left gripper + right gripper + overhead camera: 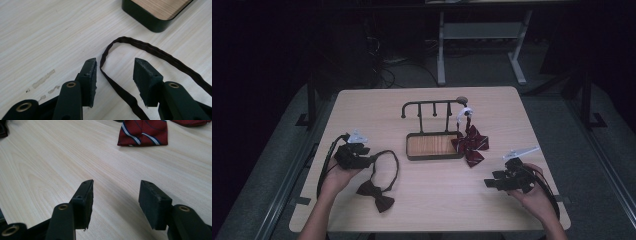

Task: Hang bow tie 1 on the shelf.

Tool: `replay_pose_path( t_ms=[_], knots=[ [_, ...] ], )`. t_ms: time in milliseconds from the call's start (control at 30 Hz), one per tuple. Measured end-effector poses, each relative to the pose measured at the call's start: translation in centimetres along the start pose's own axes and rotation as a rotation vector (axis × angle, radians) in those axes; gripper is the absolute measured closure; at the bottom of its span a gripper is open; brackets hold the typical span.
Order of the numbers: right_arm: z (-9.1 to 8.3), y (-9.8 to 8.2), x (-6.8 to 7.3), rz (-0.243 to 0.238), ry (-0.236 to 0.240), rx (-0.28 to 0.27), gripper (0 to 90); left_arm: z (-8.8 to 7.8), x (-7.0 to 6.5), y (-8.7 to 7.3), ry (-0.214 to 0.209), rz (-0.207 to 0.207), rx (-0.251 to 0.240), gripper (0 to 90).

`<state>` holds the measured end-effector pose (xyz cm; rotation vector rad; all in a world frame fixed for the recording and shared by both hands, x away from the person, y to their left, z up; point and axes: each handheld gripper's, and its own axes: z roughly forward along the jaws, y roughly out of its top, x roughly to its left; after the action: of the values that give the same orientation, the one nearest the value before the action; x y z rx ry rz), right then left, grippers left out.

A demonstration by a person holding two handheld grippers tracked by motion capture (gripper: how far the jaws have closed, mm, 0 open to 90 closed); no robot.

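A dark brown bow tie [376, 195] lies on the table at the front left, its thin strap [393, 162] looping back toward my left gripper [371, 161]. In the left gripper view the strap [117, 85] runs between the two open jaws of my left gripper [115, 72] without being pinched. A red striped bow tie [471, 143] hangs from the right end of a dark hook rack [432, 106]; its lower end [142, 132] rests on the table. My right gripper [488, 183] sits at the front right, jaws open over bare wood [116, 195].
The rack stands on a dark tray base with a wooden floor [433, 145], whose corner [152, 17] lies just beyond the strap loop. A white table leg frame [482, 45] stands behind the table. Cables trail from both grippers.
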<state>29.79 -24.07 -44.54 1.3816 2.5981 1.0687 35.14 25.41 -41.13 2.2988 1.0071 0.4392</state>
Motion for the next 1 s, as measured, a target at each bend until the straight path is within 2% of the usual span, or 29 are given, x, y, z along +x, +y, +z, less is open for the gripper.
replay_pose_path(
  t_ms=[100, 200, 267, 300, 367, 500, 567, 667, 767, 1000],
  knots=[
    [0.0, 0.0, 0.2, -0.005, -0.004, 0.003, 45.2, 0.6, 0.4, 0.8, -0.003, 0.006, 0.012, 56.9],
    [0.1, 0.0, 0.2, -0.007, -0.005, 0.004, 45.2, 1.3, 0.8, 1.5, -0.010, 0.004, 0.057, 59.6],
    [0.0, 0.1, 0.3, -0.010, -0.004, 0.005, 45.2, 1.9, 1.0, 1.9, -0.011, 0.005, 0.069, 62.4],
    [0.0, 0.1, 0.3, -0.013, -0.004, -0.001, 45.2, 2.1, 1.2, 2.1, -0.006, 0.008, 0.085, 62.9],
    [-0.1, 0.1, 0.3, -0.010, -0.003, -0.005, 45.2, 2.6, 1.3, 2.3, 0.013, 0.017, 0.086, 62.9],
    [-0.2, 0.1, 0.5, -0.018, 0.000, -0.002, 45.2, 3.3, 1.7, 2.6, 0.013, 0.026, 0.114, 64.6],
    [-0.1, 0.2, 0.6, -0.033, 0.000, -0.008, 45.2, 3.7, 1.8, 2.7, 0.005, 0.023, 0.118, 65.8],
    [-0.2, 0.3, 0.8, -0.030, 0.000, -0.008, 45.2, 4.2, 1.9, 2.8, -0.007, 0.033, 0.130, 66.3],
    [-0.2, 0.3, 0.8, -0.028, 0.001, -0.012, 45.2, 4.8, 1.8, 2.7, -0.034, 0.021, 0.154, 68.3],
    [-0.3, 0.3, 1.0, -0.030, 0.003, -0.026, 45.2, 5.7, 2.0, 2.5, -0.055, 0.029, 0.188, 75.6]
  ],
)
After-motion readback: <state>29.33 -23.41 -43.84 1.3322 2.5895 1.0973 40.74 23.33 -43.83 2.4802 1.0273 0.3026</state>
